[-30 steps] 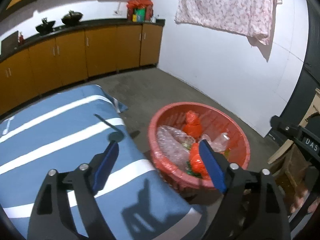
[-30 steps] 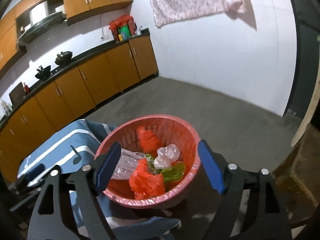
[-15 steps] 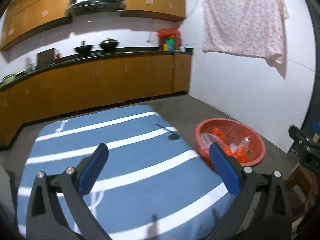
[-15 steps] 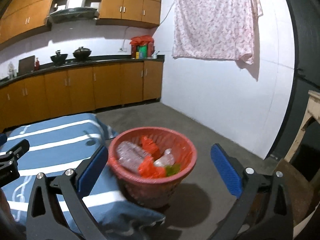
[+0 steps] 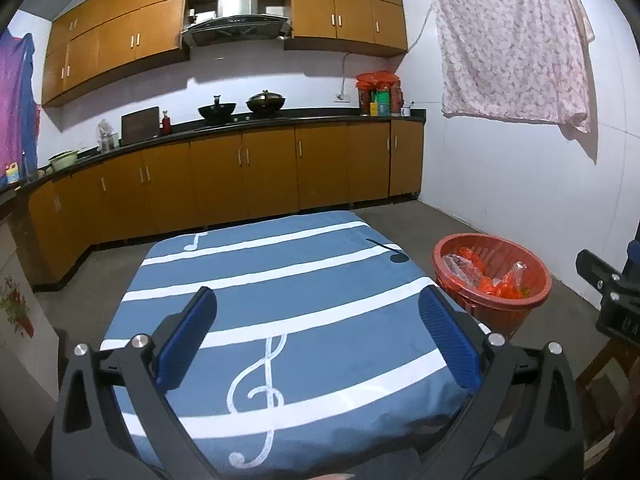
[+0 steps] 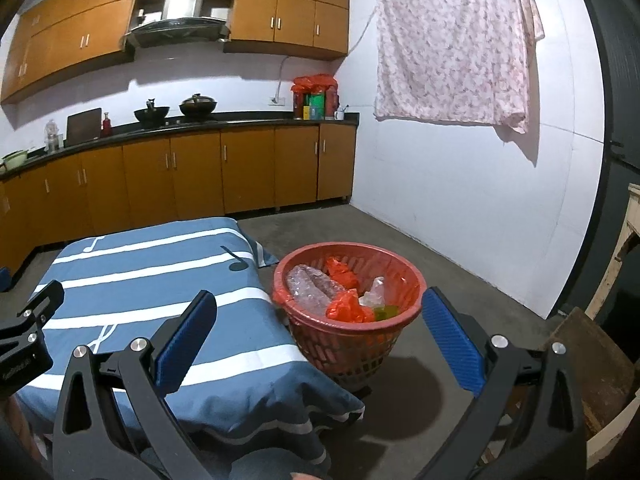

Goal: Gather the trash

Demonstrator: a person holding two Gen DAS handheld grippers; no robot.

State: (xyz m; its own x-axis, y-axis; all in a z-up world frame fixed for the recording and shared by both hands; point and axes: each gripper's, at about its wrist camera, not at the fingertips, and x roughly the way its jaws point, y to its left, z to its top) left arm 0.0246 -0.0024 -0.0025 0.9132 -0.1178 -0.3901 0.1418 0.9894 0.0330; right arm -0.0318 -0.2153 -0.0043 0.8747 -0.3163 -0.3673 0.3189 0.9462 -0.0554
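Your left gripper (image 5: 316,336) and right gripper (image 6: 318,334) have just spread wide, empty, over the blue white-striped cloth-covered table (image 5: 280,280). The red plastic basket (image 6: 400,320) of trash sits on concrete floor (image 6: 360,232) beside it.

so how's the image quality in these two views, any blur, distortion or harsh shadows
Left wrist view: sharp, with strong fisheye bending of the counter and a dark vignette in the corners. Right wrist view: also sharp, the red basket throws a dark shadow on the floor toward the camera, and the hanging cloth shadows the white wall.
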